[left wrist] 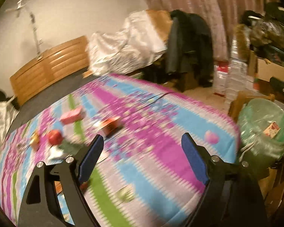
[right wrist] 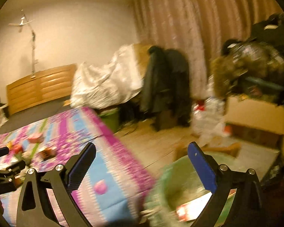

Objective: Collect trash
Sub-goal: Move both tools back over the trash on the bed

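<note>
My left gripper (left wrist: pixel 142 136) is open and empty above a table with a striped pink, blue and green cloth (left wrist: pixel 160 160). Ahead of it on the cloth lie a pink box (left wrist: pixel 71 115), an orange-red box (left wrist: pixel 111 124), a red round thing (left wrist: pixel 54 136), a crumpled white wrapper (left wrist: pixel 56 151) and a pink ball (left wrist: pixel 211 136). My right gripper (right wrist: pixel 142 145) is open and empty, with its right finger over the green-lined trash bin (right wrist: pixel 172 189). A red and white carton (right wrist: pixel 187 211) lies inside the bin. In the left wrist view the trash bin (left wrist: pixel 264 132) stands off the table's right corner.
A wooden headboard (left wrist: pixel 47 70), white bedding (left wrist: pixel 126 45) and a dark coat on a chair (left wrist: pixel 189 43) stand behind the table. Cardboard boxes (right wrist: pixel 255 117), bottles and piled clothes crowd the right side. Wooden floor (right wrist: pixel 151 141) shows between the table and the clutter. Everything is motion-blurred.
</note>
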Demonstrator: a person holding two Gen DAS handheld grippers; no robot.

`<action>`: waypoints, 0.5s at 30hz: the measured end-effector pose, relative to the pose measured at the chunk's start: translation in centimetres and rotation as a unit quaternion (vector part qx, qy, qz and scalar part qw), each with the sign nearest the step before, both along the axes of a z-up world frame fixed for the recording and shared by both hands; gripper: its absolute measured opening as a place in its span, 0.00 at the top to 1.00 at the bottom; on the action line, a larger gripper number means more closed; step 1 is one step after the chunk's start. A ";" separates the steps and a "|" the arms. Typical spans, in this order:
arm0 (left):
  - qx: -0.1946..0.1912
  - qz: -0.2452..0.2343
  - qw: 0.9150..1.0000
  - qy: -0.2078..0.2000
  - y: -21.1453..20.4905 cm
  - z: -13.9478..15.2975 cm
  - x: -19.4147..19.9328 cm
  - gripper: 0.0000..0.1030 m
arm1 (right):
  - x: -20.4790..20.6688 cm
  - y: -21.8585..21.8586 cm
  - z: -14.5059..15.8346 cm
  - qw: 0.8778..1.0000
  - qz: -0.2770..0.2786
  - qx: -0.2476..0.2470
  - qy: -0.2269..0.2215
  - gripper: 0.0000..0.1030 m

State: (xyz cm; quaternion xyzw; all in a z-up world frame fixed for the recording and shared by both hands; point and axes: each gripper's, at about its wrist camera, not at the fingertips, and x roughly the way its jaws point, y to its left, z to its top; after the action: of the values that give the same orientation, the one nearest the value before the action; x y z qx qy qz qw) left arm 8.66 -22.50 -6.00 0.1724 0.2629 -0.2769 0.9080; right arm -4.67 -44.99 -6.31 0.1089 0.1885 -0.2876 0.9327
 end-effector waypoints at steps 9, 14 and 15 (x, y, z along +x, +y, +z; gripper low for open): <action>-0.035 0.096 0.990 0.098 13.3 -1.0 4.7 0.22 | 10.5 8.8 -4.2 0.973 0.175 0.128 0.074 0.06; -0.056 0.137 0.979 0.141 20.0 -0.8 9.0 0.26 | 16.2 13.9 -7.9 0.927 0.258 0.245 0.121 0.10; -0.069 0.154 0.975 0.145 21.9 -0.4 9.9 0.27 | 17.8 15.4 -8.7 0.909 0.278 0.281 0.131 0.11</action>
State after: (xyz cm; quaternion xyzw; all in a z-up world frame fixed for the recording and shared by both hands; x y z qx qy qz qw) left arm 18.60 -0.63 -6.42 0.0251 0.3954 -0.1729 0.9017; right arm 13.11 -29.62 -15.04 0.2709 0.4048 0.0360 0.8726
